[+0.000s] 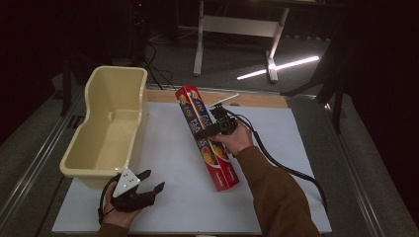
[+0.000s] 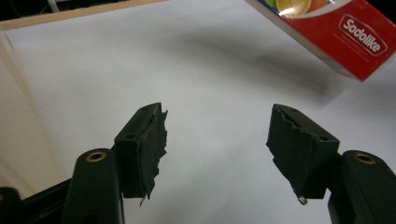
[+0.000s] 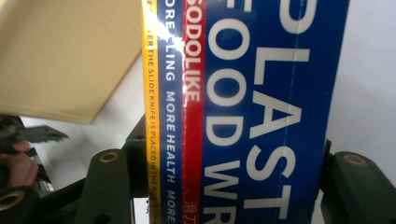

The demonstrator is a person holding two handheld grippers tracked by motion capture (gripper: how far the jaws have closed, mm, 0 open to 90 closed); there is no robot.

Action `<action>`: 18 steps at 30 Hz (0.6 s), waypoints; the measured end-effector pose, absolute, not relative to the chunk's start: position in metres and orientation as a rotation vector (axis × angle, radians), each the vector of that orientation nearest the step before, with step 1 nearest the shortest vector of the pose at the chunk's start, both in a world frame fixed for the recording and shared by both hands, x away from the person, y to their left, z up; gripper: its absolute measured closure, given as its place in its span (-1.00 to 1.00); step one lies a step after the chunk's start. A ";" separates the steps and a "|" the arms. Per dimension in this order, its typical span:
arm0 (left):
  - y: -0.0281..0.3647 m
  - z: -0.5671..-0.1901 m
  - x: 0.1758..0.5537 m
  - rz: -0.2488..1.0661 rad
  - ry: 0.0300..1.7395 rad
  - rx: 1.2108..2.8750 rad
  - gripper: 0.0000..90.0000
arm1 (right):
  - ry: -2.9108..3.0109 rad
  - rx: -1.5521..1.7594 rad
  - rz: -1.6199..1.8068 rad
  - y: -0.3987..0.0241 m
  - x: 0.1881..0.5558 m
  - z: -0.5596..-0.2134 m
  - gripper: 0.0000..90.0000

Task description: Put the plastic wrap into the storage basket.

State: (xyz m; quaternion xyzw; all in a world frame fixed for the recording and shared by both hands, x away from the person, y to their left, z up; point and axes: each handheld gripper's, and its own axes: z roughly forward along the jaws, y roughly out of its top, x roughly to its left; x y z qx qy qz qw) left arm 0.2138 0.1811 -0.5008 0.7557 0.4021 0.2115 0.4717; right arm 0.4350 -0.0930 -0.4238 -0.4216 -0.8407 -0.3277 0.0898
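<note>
A: Right gripper (image 1: 217,129) first — we see its jaws clamped across the long plastic-wrap box (image 1: 206,137), about mid-length. The right gripper view has the blue and red print of the plastic-wrap box (image 3: 243,112) running straight up between the two black jaws, both pressed on its sides.

B: Agreed. Where do we put the box?

A: Over the white sheet (image 1: 168,163) on the table, tilted, far end toward the wooden edge, near end toward the person. In the left gripper view the red end of the box (image 2: 345,35) casts a soft shadow on the sheet, so we read that end as off the surface.

B: Left gripper (image 1: 148,183)?

A: Jaws wide apart, nothing between them, only bare sheet (image 2: 215,140). It sits low at the near left, just beside the corner of the cream bin (image 1: 86,143).

B: Anything in the way?

A: Cream bin stands along the left edge of the sheet, well apart from the box, its inside bare as far as we can see. The sheet between box and bin is bare too. Black cable (image 1: 291,170) trails off the right gripper past the brown sleeve (image 1: 276,197).
</note>
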 end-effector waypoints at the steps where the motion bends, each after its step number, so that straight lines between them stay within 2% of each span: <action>1: 0.181 -0.501 0.214 0.520 0.984 1.852 -0.21 | -2.497 -1.257 -0.980 -0.091 0.435 -0.422 -0.09; 18: 0.182 -0.500 0.209 0.531 0.990 1.848 -0.22 | -2.356 -1.299 -1.124 -0.067 0.456 -0.396 -0.10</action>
